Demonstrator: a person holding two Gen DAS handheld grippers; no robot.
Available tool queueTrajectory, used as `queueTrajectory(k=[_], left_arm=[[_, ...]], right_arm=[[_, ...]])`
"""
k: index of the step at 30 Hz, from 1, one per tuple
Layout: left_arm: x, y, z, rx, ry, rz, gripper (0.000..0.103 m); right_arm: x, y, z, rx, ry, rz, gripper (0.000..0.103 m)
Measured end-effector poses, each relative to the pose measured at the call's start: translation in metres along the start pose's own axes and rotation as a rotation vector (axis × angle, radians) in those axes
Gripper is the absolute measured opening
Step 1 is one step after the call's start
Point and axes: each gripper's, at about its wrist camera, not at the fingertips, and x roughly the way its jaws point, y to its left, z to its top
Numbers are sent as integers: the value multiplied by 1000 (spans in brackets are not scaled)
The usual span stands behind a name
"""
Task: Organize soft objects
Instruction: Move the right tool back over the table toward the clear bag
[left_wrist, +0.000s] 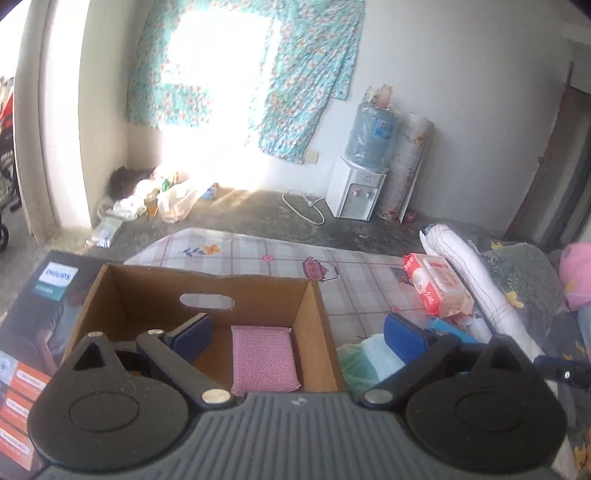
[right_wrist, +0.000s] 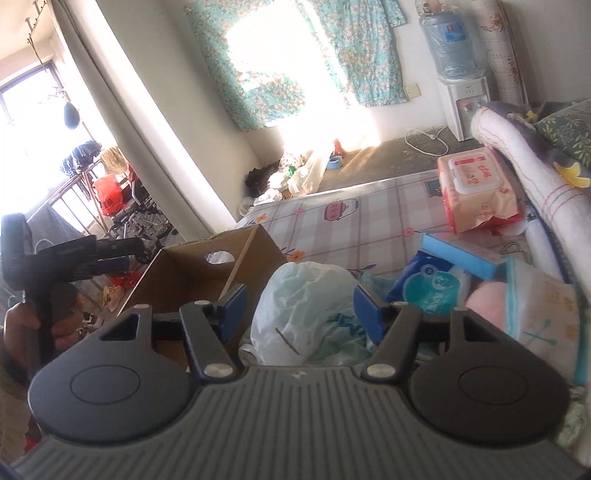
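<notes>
An open cardboard box (left_wrist: 314, 295) stands on the checked bed sheet (left_wrist: 354, 273), with a pink knitted sponge (left_wrist: 264, 360) lying flat in it. My left gripper (left_wrist: 299, 334) hovers above the box's right wall, open wide and holding nothing. In the right wrist view the same box (right_wrist: 184, 269) is at the left. A pale crumpled plastic bag (right_wrist: 306, 306) lies between the blue pads of my right gripper (right_wrist: 300, 308). There is a gap at the left pad, so the jaws stand open around the bag. A hand (right_wrist: 22, 321) holds the left gripper (right_wrist: 74, 254) at the far left.
Right of the bag lie a red-and-peach wet wipes pack (right_wrist: 476, 188), a blue sponge (right_wrist: 461, 254), a blue tissue pack (right_wrist: 428, 284), a pink soft item (right_wrist: 484, 302) and a clear packet (right_wrist: 543, 302). A rolled white quilt (left_wrist: 469, 273) borders them. A dark printed carton (left_wrist: 44, 295) lies left of the box.
</notes>
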Motion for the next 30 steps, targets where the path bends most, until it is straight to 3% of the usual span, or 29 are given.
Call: queueTrajectory(k=[3, 6, 11, 16, 20, 23, 26, 30], left_arm=[[-36, -53, -19, 155, -71, -43, 102], [-51, -104, -48, 254, -114, -143, 103], [-39, -175, -97, 370, -89, -296, 103], [-8, -214, -128, 330, -33, -367, 103], [12, -239, -133, 316, -56, -360, 102], [30, -255, -124, 313, -93, -346, 101], [57, -264, -111, 269, -64, -352, 94], [100, -276, -103, 227, 36, -344, 80]], right_arm=[[-39, -23, -8, 4, -43, -68, 70], [-74, -52, -20, 50, -67, -118, 71], [-110, -92, -46, 137, -75, -150, 71], [-119, -118, -69, 165, -47, -180, 72], [-112, -139, -74, 200, -35, -172, 72], [-102, -162, -71, 296, -36, -115, 72], [-84, -183, -64, 384, -34, -71, 69], [-61, -205, -47, 451, -32, -67, 62]])
